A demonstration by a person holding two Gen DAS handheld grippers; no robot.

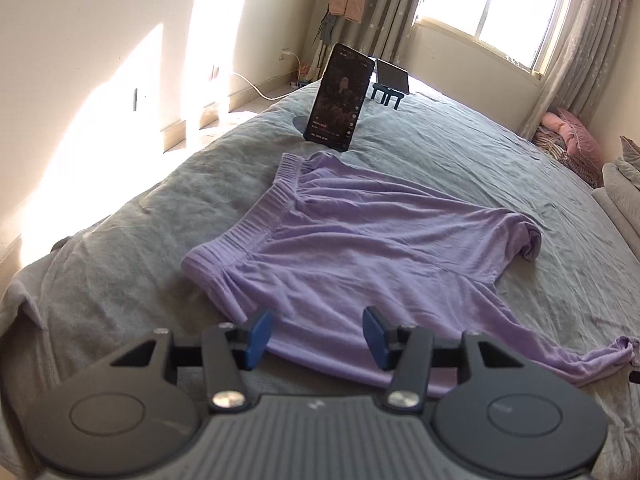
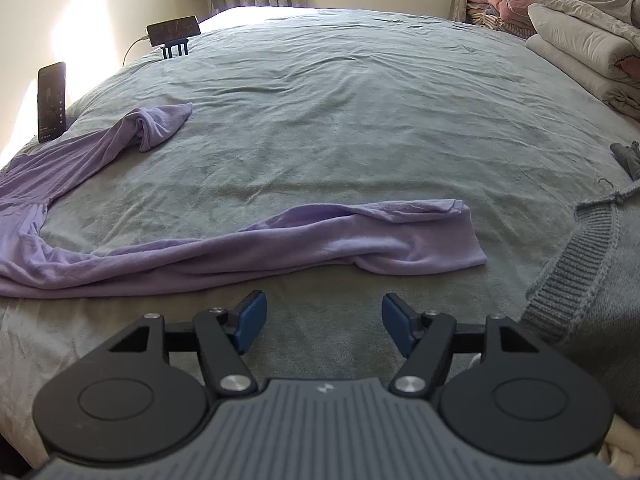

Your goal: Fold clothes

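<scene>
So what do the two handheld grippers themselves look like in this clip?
Both look alike: the left gripper and right gripper each have blue finger pads on black linkage arms with silver pivot screws, a ribbed grey body between two black round discs, and a small white logo. No hands, sleeves or cables show.

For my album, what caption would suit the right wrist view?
Open right gripper poised before a lilac trouser leg spread on a grey bed.

Home bedroom: wide bed (image 2: 340, 92), curtained window (image 1: 492, 4), stacked quilts (image 2: 580, 40).
</scene>
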